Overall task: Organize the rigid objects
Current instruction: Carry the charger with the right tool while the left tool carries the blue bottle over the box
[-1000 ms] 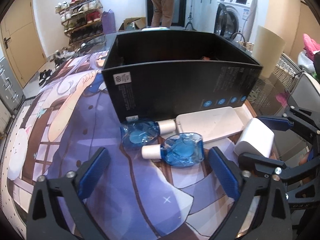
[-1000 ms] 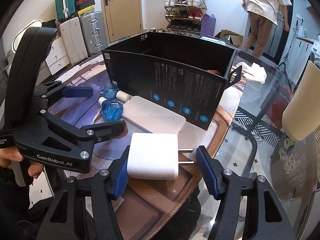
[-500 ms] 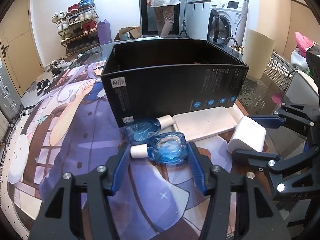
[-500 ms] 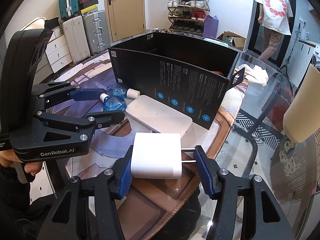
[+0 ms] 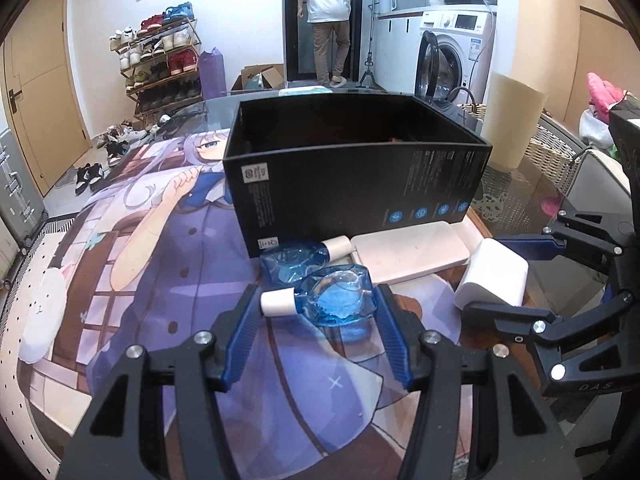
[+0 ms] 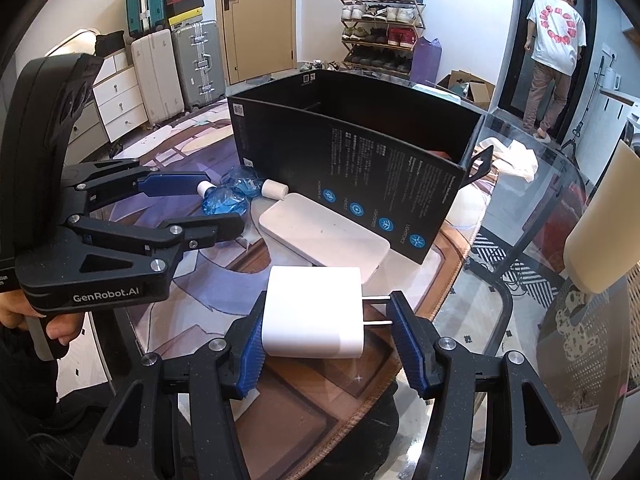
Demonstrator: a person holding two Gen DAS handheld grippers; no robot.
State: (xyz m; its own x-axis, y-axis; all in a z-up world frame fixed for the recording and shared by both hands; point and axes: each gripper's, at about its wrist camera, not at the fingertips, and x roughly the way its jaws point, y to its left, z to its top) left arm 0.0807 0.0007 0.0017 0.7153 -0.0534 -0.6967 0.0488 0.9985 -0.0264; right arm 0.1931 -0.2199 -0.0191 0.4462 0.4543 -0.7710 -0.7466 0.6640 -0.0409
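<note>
My left gripper [image 5: 316, 316] is shut on a blue bottle [image 5: 336, 300] with a pale cap, gripped end to end. It also shows in the right wrist view [image 6: 222, 204]. A second blue bottle [image 5: 296, 256] lies just behind it, against the black box [image 5: 352, 184]. My right gripper [image 6: 326, 322] is shut on a white power adapter [image 6: 314, 316], its left pad on the body and its right pad at the prong tips. The adapter also shows in the left wrist view [image 5: 492, 276]. A white flat power bank [image 6: 324, 236] lies in front of the box.
The open black box [image 6: 360, 148] stands on a printed mat [image 5: 140, 260] on a glass table [image 6: 500, 280]. A cream cylinder [image 5: 512, 120] stands at the right. A person [image 5: 326, 20] stands in the far doorway. A shoe rack [image 5: 160, 60] and suitcases [image 6: 176, 64] line the walls.
My left gripper closed from wide open onto the near blue bottle. My right gripper narrowed around the adapter. Both views rose slightly.
</note>
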